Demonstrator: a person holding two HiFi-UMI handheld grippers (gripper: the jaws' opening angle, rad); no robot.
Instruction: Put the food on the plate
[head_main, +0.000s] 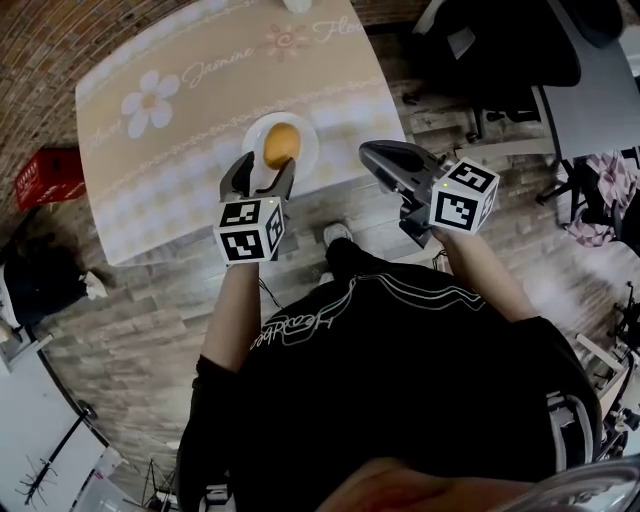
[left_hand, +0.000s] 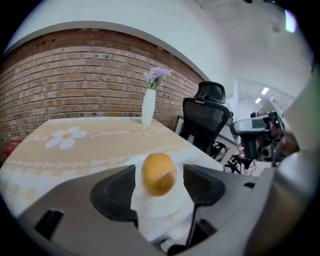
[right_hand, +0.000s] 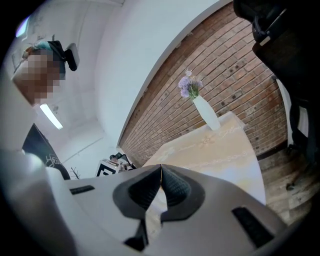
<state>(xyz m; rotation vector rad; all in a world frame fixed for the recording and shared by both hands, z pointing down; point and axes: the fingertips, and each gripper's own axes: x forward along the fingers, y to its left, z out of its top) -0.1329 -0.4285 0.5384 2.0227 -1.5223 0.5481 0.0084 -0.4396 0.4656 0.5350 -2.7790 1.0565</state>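
A yellow-orange, potato-like piece of food (head_main: 281, 144) lies on a small white plate (head_main: 305, 133) near the front edge of the table. In the left gripper view the food (left_hand: 159, 173) sits on the plate (left_hand: 165, 205) between and beyond the jaws. My left gripper (head_main: 262, 176) is open just in front of the plate, its jaws apart with nothing gripped. My right gripper (head_main: 372, 152) hovers to the right of the plate near the table's corner, its jaws pressed together on nothing (right_hand: 160, 187).
The table (head_main: 180, 130) has a beige cloth with a daisy print and wavy lines. A white vase of purple flowers (left_hand: 148, 106) stands at its far edge. A black office chair (left_hand: 205, 117) is to the right, a red crate (head_main: 45, 176) on the floor to the left.
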